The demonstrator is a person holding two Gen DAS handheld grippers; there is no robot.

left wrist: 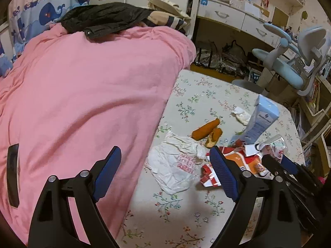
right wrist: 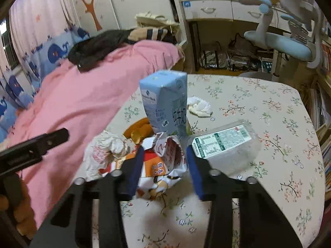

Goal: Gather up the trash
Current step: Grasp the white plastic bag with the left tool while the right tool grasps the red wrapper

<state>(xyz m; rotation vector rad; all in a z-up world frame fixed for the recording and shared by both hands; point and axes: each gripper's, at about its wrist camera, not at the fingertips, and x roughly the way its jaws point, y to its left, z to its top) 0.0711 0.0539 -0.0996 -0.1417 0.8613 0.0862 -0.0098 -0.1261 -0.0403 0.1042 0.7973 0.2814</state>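
1. The trash lies in a heap on the floral sheet (right wrist: 258, 107) of the bed, close to the edge of the pink quilt (left wrist: 82, 103).
2. A torn red-and-orange wrapper (right wrist: 163, 157) sits in the middle of the heap, partly between the fingers of the right gripper (right wrist: 164, 167).
3. The right gripper's jaws stand apart, one on each side of the wrapper; whether the pads touch it cannot be told.
4. A blue milk carton (right wrist: 165, 101) stands upright just behind the wrapper.
5. A clear plastic tray with a green-and-white label (right wrist: 225, 144) lies tilted just right of the carton, beside the right gripper's right finger.
6. A crumpled white bag with pink print (left wrist: 175, 163) lies left of the wrapper, touching it, near the quilt's edge.
7. Two orange bread pieces (left wrist: 206, 132) lie behind the bag, near the carton's base.
8. A wadded white tissue (left wrist: 242, 114) lies farther back, apart from the heap.
9. The left gripper (left wrist: 165, 173) hovers over the bag with its jaws wide apart, holding nothing.
10. A black jacket (left wrist: 103, 18) lies on the far end of the quilt.
11. A blue-and-grey chair (left wrist: 289, 57) stands past the bed's far right corner, in front of a white desk (right wrist: 209, 10).
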